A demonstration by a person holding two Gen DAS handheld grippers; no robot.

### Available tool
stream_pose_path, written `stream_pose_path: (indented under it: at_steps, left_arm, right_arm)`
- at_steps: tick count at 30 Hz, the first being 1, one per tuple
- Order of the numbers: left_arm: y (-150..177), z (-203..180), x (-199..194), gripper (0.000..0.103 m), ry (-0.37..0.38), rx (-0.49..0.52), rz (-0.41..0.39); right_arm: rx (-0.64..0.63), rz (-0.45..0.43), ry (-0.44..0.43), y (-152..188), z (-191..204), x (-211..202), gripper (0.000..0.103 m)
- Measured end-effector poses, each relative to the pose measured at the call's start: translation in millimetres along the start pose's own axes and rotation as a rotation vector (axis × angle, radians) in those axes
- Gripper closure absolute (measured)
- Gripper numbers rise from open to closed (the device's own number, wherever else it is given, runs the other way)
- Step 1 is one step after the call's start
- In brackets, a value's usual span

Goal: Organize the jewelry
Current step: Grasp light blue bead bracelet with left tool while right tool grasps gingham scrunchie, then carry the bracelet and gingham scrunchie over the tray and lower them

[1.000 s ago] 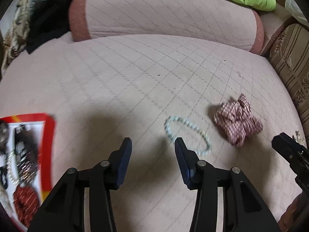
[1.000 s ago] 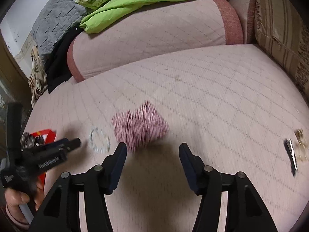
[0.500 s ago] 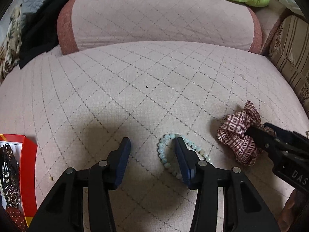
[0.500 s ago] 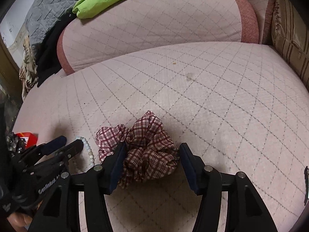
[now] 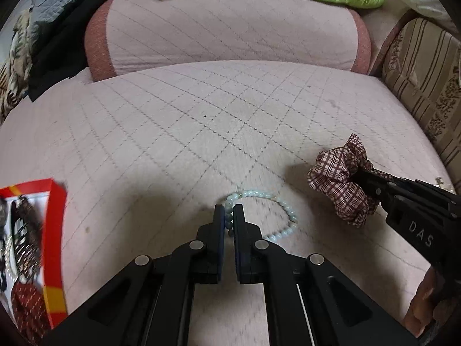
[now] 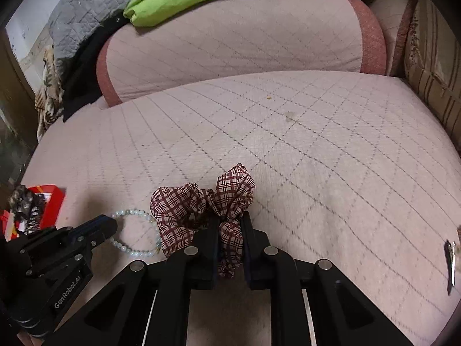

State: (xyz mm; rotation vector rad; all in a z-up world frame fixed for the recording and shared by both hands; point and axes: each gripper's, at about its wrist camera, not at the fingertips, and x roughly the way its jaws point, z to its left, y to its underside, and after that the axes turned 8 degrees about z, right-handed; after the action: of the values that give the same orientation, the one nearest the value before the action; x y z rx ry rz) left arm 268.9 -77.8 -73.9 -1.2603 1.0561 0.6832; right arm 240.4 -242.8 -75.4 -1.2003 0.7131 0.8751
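While both tools work over the quilted pink cushion (image 5: 201, 121), the L gripper (image 5: 228, 216) is clamped on the pale bead bracelet (image 5: 276, 204), and the R gripper (image 6: 230, 227), jaws closing, pinches the plaid scrunchie (image 6: 184, 204). Red box (image 5: 54, 230) w/ jewelry sits at far left; 1 clip (image 6: 450, 255) lies well right.

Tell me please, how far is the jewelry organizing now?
Done: the red box at the left already holds several pieces. In hand: the left gripper is shut on the bead bracelet, and the right gripper has its jaws closing on the plaid scrunchie; neither is in the box yet. Left: carrying both to the box, then the small metal pieces at the cushion's right edge.
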Motion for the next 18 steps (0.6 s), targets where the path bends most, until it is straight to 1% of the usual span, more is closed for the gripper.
stream_pose_path:
  at_steps: [4, 11, 18]
  left_arm:
    - [14.3, 5.1, -30.3, 0.098, -0.007, -0.007, -0.030]
    - [46.2, 22.0, -89.0, 0.098, 0.009, -0.048, -0.078]
    - [87.1, 34.2, -144.7, 0.098, -0.026, -0.044, -0.131]
  right_arm:
    - [0.006, -0.015, -0.016, 11.0, 6.9, -22.0, 0.089]
    - [-0.017, -0.039, -0.032, 41.3, 30.1, -61.6, 0.089]
    - [-0.053, -0.066, -0.052, 80.3, 60.2, -101.3, 0.089]
